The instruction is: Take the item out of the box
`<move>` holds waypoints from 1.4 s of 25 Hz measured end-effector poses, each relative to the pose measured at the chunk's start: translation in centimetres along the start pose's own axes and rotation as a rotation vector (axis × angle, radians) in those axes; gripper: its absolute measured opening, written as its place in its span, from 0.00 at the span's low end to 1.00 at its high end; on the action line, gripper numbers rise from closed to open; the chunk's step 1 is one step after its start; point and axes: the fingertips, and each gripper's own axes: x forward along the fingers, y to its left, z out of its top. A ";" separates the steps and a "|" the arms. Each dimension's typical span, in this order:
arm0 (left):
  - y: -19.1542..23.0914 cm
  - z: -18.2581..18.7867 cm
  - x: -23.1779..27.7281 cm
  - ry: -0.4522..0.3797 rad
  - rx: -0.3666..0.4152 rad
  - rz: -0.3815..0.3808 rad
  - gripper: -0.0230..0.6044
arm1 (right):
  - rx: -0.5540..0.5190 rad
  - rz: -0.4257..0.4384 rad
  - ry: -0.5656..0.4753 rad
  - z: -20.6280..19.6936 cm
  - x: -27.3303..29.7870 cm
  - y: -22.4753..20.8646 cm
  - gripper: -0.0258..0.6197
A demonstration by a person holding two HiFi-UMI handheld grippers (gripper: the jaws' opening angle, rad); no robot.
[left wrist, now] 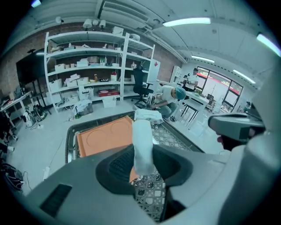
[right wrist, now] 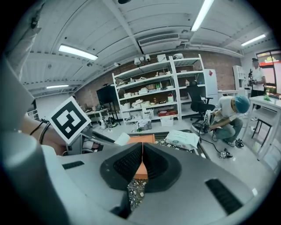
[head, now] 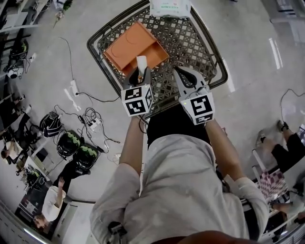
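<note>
An orange box point(head: 136, 46) lies open in a wire mesh basket point(head: 195, 45), toward its left side. My left gripper point(head: 141, 72) is shut on a small white packet point(head: 141, 64) and holds it upright just off the box's near corner. In the left gripper view the white packet point(left wrist: 142, 147) stands between the pads, with the orange box point(left wrist: 105, 137) behind it. My right gripper point(head: 182, 74) hovers over the mesh to the right of the box, jaws shut with nothing between them. The right gripper view shows the orange box point(right wrist: 141, 139) past its closed pads.
A white bag point(head: 170, 8) rests at the basket's far end. Cables and a power strip point(head: 75, 88) lie on the floor to the left, with dark helmets point(head: 71, 143) beyond. People sit at the right point(head: 286, 152) and bottom left. Shelving point(left wrist: 88, 72) stands behind.
</note>
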 end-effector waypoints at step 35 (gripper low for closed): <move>-3.1 -0.2 -27.2 -0.537 -0.008 0.197 0.26 | -0.170 0.146 -0.270 8.2 -11.3 16.1 0.05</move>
